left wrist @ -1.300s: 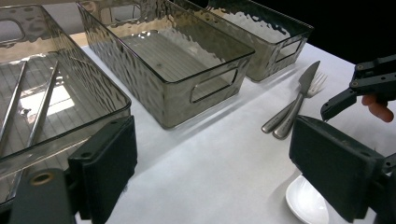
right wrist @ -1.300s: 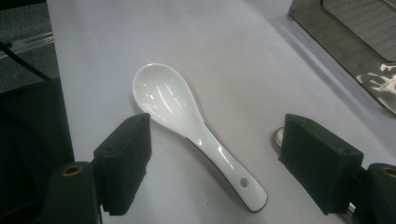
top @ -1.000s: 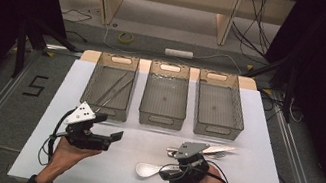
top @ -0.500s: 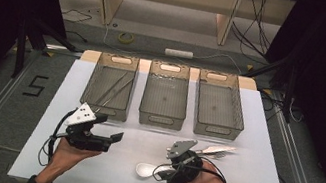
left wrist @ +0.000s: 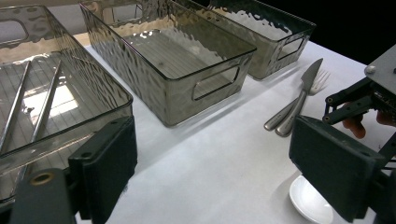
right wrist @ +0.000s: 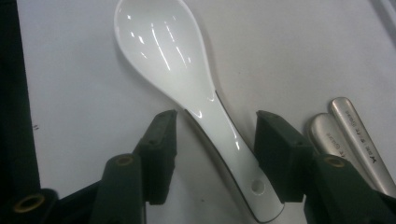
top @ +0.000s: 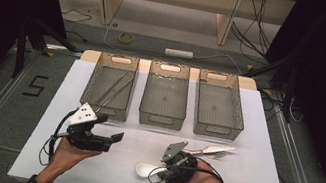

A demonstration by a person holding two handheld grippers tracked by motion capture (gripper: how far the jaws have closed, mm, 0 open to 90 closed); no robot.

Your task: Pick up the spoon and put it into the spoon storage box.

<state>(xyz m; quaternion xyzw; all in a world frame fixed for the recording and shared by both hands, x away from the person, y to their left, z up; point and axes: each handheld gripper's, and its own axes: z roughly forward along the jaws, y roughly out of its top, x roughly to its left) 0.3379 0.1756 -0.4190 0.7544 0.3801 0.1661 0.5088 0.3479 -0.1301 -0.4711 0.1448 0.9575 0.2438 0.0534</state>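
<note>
Where chopsticks [left wrist: 28, 100] lie (left bin [left wrist: 112, 95])

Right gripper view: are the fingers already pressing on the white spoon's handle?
No. The right gripper straddles the white ceramic spoon, but white table shows between each finger and the handle.

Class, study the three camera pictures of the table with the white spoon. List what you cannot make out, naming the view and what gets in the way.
- White spoon handle, high view: hidden under the right gripper.
- Spoon bowl, left gripper view: partly behind the left gripper's own jaw.
- Engraving on the two metal handles, right gripper view: too small and blurred.
- Thin metal pieces in the left bin, high view: too small to identify.
</note>
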